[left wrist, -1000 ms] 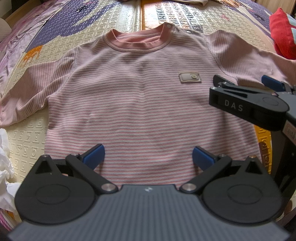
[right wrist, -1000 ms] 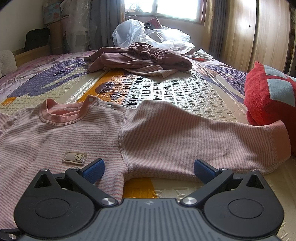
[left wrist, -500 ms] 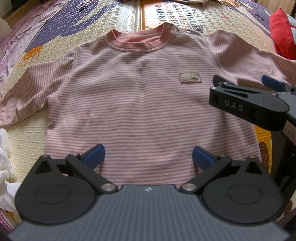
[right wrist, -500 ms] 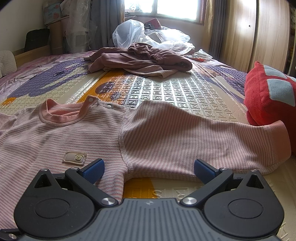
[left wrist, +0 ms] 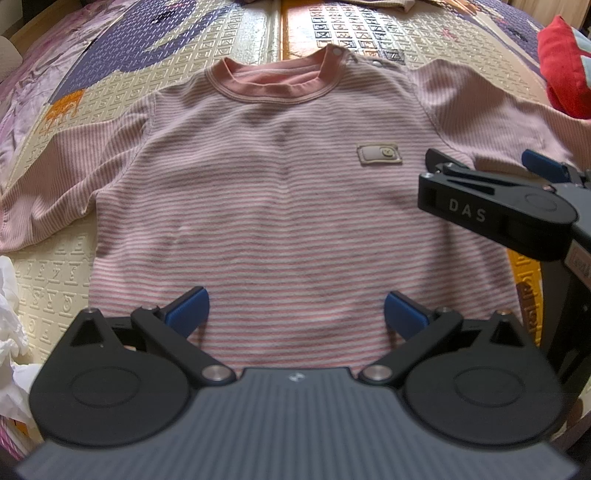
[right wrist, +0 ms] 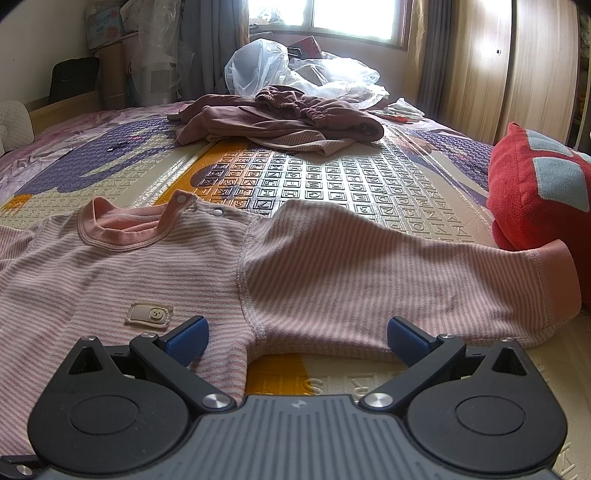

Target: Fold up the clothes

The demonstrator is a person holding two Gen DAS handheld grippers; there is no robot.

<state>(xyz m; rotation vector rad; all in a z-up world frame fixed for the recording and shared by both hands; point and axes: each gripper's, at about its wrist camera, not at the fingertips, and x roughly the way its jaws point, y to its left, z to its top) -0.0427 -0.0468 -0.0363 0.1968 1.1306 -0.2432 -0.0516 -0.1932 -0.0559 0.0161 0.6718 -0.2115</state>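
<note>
Pink striped shirt (left wrist: pixel 295 221) lies flat on a play mat (left wrist: pixel 48 280); left gripper (left wrist: pixel 295 314) and right gripper (right wrist: pixel 297 334) hover with jaws spread, empty.

The left wrist view looks steeply down from near the hem of the shirt (left wrist: pixel 280 206) toward 12 o'clock, the right wrist view skims low over its sleeve toward the window (right wrist: pixel 321 18), both sharing the collar and patch (right wrist: pixel 149 314).

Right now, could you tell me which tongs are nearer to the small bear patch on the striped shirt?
Right. The right tongs sit just beside the patch; the left tongs hover open over the shirt's hem.
</note>
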